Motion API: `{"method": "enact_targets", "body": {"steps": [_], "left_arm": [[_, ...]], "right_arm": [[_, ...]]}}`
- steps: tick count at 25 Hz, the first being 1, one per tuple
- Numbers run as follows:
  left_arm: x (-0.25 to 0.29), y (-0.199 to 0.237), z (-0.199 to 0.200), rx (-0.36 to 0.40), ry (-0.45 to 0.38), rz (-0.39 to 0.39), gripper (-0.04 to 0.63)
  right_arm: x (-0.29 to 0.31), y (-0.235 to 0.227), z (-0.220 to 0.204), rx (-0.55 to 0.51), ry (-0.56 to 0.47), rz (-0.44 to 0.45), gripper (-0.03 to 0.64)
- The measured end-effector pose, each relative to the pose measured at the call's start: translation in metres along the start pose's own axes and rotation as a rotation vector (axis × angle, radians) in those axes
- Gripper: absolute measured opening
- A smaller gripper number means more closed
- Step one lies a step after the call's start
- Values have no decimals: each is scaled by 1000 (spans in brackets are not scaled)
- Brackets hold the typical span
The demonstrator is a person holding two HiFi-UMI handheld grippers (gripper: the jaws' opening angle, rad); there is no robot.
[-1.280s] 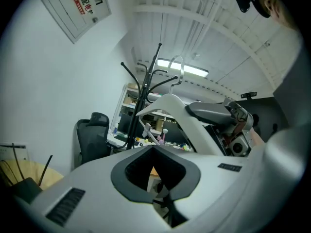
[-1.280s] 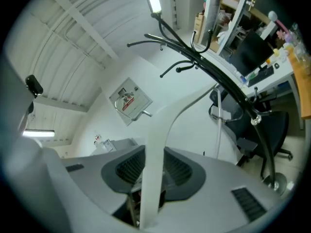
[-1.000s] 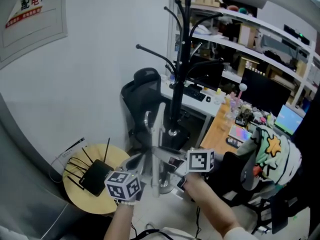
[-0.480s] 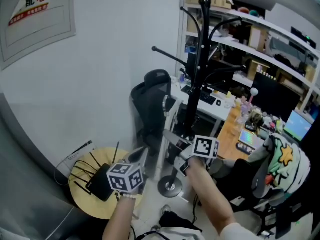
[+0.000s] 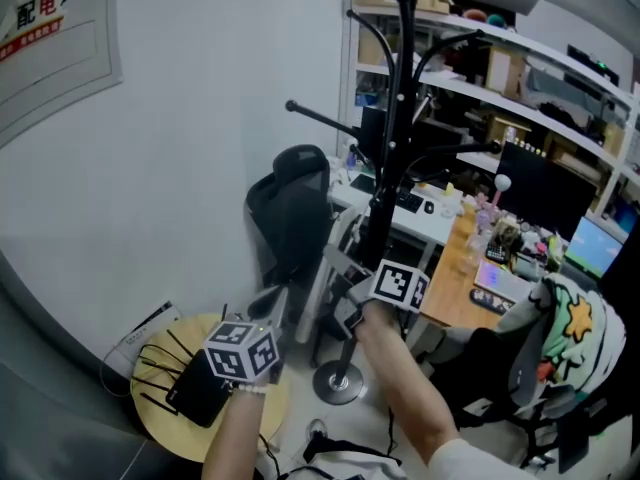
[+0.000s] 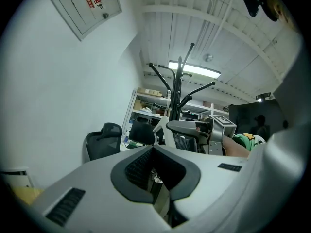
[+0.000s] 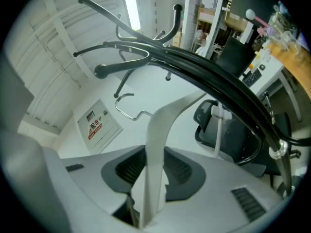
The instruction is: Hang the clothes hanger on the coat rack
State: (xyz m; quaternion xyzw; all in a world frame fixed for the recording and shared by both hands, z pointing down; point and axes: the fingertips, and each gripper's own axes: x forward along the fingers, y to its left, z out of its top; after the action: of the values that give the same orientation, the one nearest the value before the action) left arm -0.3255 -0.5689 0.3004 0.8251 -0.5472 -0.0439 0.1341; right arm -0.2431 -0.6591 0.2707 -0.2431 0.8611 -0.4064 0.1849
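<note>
— Where's the hanger now?

— The white clothes hanger (image 7: 158,130) is in the right gripper (image 7: 154,171), whose fingers are clamped on one flat arm of it. Its wire hook (image 7: 127,110) sticks out beyond, clear of the coat rack (image 5: 392,168) and touching nothing. It isn't hung yet.

— And the other hand?

— The left gripper (image 6: 155,166) is held low beside it, its fingers a little apart with nothing between them.

— So what could spoil it?

— The grip, mostly. It has the hanger by a thin arm, not near the hook, so if the hook catches a prong (image 5: 320,120) sideways, I'd expect the hanger to twist in the fingers or slip out.

— Could it miss?

— Easily. The prongs curve upward and crowd round the pole, so the hook might ride over one and settle on nothing. Letting go then would drop it to the floor by the base (image 5: 338,380).

— Would the rack stand a knock?

— I'd not trust it — it's one tall pole on a small round foot. A hard shove could rock it towards the office chair (image 5: 290,208) and the tabletop (image 5: 455,263) behind.
</note>
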Motion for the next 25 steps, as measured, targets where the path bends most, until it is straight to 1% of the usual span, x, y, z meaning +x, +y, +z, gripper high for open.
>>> {"method": "enact_targets", "body": {"steps": [7, 15, 18, 25], "left_arm": [[34, 25, 16, 21, 6, -8, -11], [53, 44, 29, 29, -2, -3, -11], [57, 47, 31, 29, -3, -5, -11], [65, 52, 25, 26, 9, -8, -11]], "right_arm": [[25, -20, 45, 22, -133, -33, 141], [40, -40, 77, 58, -248, -75, 141], [44, -47, 85, 88, -276, -80, 141], [43, -66, 94, 115, -319, -110, 141]]}}
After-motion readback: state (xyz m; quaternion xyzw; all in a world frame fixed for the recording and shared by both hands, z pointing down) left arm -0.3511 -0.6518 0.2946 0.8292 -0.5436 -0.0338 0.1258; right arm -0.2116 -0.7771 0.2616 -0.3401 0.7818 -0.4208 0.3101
